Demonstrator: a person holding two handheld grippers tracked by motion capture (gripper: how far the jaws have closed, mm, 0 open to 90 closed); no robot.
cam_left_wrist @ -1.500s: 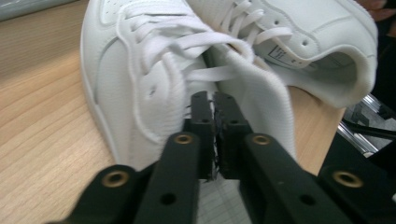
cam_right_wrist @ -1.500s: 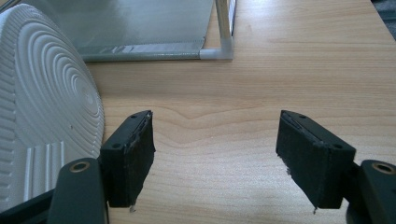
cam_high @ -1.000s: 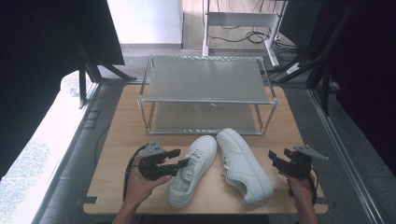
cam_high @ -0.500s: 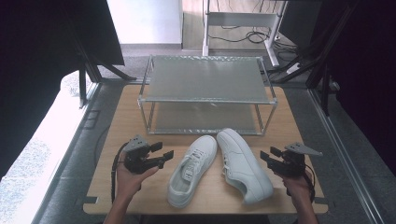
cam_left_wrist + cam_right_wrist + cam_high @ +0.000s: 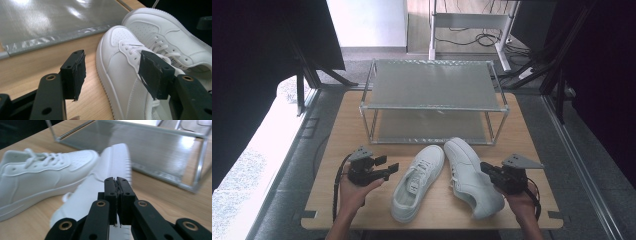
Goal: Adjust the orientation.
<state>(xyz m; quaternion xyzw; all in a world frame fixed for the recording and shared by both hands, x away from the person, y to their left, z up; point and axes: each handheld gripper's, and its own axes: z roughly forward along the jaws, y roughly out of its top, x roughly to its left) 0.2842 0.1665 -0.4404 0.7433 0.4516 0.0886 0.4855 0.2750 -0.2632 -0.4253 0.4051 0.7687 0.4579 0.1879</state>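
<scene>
Left tool released, one pad over the left shoe. Right tool just clenched empty. From the high view I see both shoes' toes point at the rack, heels splayed.

In the right gripper view the nearer white shoe is smeared with blur — its laces and stitching cannot be read, and its heel end is hidden behind the right gripper. The other shoe is cut off by that picture's left edge. In the left gripper view the left gripper hides part of the near shoe's laces behind one pad, and the bottom edge cuts both heels away. From the high view the rack's lower shelf is dim under the top one, and the person's forearms — wrists downward — run off the bottom edge by the tabletop's near side.
</scene>
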